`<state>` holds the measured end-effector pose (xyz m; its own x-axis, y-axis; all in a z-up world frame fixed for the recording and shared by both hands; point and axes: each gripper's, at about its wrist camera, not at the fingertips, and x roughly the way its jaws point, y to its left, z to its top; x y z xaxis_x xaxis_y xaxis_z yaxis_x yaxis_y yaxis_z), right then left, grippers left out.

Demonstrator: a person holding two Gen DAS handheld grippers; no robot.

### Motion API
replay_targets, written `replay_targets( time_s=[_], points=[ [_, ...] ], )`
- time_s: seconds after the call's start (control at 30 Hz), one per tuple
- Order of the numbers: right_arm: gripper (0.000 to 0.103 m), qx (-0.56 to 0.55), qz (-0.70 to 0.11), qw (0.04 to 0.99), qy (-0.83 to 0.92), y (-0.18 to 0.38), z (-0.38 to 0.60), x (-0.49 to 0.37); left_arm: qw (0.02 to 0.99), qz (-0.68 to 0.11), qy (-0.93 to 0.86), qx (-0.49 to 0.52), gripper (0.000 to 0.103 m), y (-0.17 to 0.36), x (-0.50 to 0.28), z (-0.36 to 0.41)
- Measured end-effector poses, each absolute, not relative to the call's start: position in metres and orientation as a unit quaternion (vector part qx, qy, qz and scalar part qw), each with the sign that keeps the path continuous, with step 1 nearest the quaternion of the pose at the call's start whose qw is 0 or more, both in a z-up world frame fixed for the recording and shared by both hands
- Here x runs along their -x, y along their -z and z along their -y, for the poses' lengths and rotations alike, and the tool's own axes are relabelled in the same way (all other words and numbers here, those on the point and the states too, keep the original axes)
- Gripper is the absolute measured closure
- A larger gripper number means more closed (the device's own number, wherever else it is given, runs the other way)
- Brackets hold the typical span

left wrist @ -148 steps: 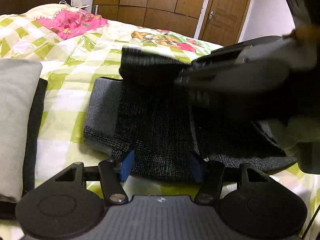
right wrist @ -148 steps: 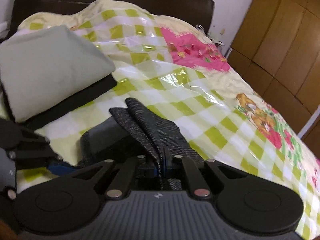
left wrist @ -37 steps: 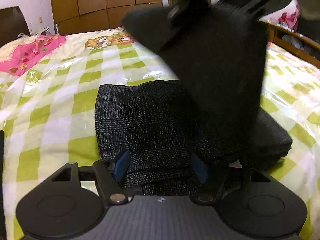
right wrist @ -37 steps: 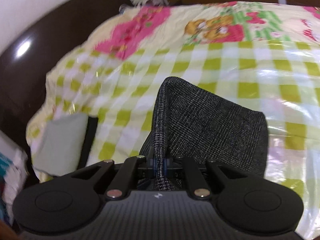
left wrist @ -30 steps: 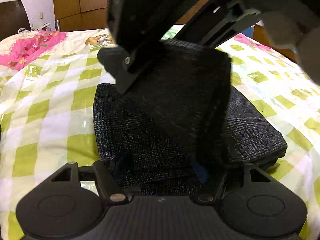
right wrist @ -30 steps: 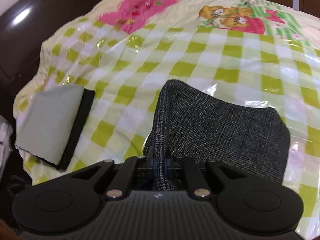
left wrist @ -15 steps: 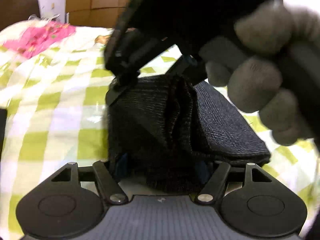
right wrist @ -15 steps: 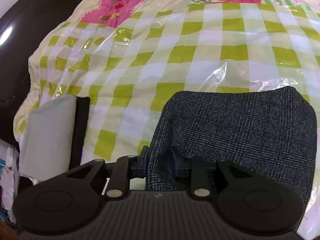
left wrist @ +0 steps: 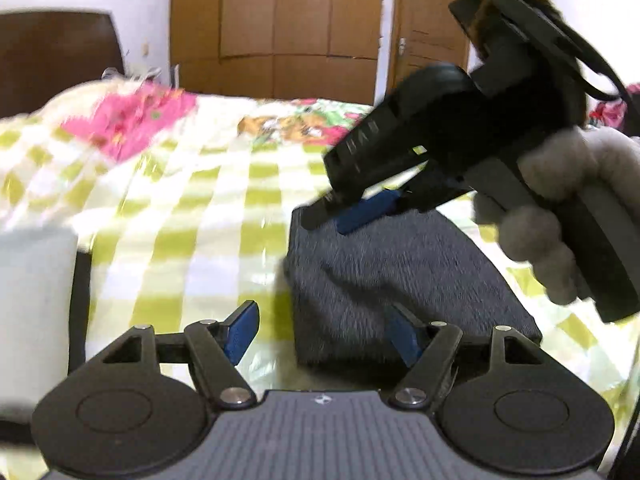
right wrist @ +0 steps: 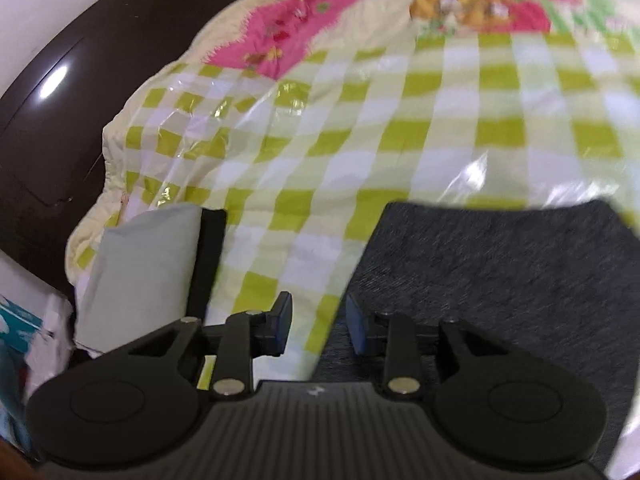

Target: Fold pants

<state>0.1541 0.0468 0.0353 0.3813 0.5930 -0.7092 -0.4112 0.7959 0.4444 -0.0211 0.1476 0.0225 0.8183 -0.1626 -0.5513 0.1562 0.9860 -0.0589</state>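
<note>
Beside the released right hand-held gripper (right wrist: 318,330), whose jaws have just been opening, the dark grey woven pants (right wrist: 500,280) are laid folded flat on the green-checked bed (right wrist: 400,140); a second ago their fold was pinched. The left hand-held gripper (left wrist: 322,334) is held released.

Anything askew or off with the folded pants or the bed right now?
Nothing stands out. The dark pants lie as a compact folded block on the checked bedspread; both frames are motion-blurred, so fine creases can't be judged.

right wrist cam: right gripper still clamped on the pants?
No: the right gripper has just been opening, its pads apart and pressing nothing, beside the edge of the folded pants.
</note>
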Motion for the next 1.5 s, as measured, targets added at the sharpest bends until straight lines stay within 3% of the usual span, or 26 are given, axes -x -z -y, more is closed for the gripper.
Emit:
replay_targets(
  time_s=[0.53, 0.83, 1.5],
  points=[
    [0.073, 0.030, -0.451, 0.848, -0.276, 0.008, -0.044, -0.191, 0.921, -0.381, 0.083, 0.005, 0.018, 0.026, -0.054, -0.133],
    [0.076, 0.013, -0.447, 0.852, -0.271, 0.016, -0.037, -0.201, 0.915, -0.397, 0.075, 0.003, 0.014, 0.025, -0.062, -0.128],
    [0.071, 0.032, -0.438, 0.860, -0.260, 0.007, -0.038, -0.191, 0.913, -0.402, 0.071, -0.017, 0.013, 0.022, -0.060, -0.122]
  ],
)
